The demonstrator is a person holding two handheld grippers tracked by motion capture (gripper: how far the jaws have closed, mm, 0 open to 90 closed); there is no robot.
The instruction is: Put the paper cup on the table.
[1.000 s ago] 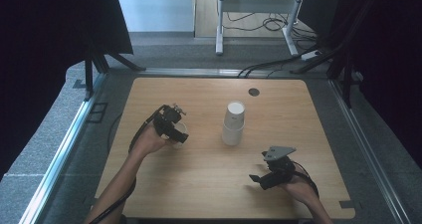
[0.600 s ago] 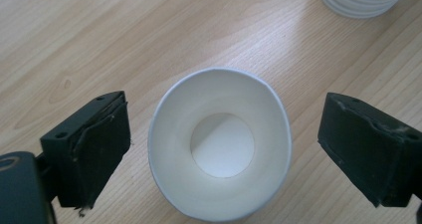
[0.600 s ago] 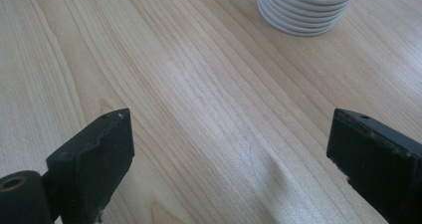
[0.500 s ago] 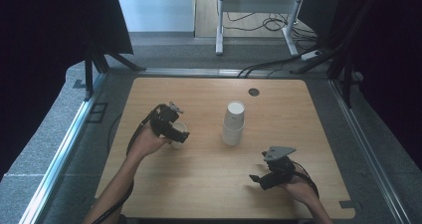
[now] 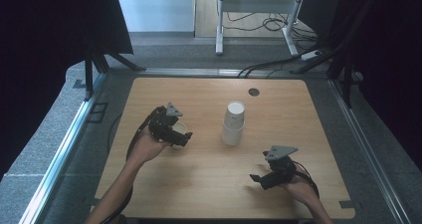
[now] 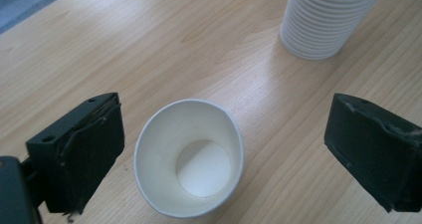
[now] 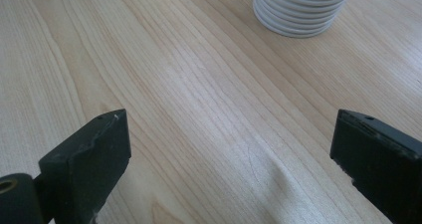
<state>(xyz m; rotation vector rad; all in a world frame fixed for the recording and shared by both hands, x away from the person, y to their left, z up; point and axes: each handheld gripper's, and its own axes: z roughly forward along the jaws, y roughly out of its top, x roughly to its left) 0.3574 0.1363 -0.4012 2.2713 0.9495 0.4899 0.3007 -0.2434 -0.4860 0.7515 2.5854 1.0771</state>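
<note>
A single white paper cup (image 6: pixel 191 157) stands upright on the wooden table (image 5: pixel 199 184), mouth up and empty. My left gripper (image 6: pixel 229 149) hovers just above it; its jaws have just been opening and now stand wide on either side, clear of the cup's rim. From above, that cup (image 5: pixel 179 127) peeks out beside the left gripper (image 5: pixel 180 133). A tall stack of white cups (image 5: pixel 233 123) stands mid-table, to the right. My right gripper (image 5: pixel 259 178) rests near the front right; its jaws have just opened a little further, with bare wood between them (image 7: pixel 229 159).
The stack's base (image 7: pixel 301 7) lies ahead of the right gripper and also ahead of the left one (image 6: pixel 328 20). A dark round grommet (image 5: pixel 254 91) sits near the table's far edge. Metal rails (image 5: pixel 64 149) run along the table's sides.
The left gripper's jaws have spread away from the single cup, and that hand has lifted slightly. The cup stays standing on the table. The right hand has kept its place.
</note>
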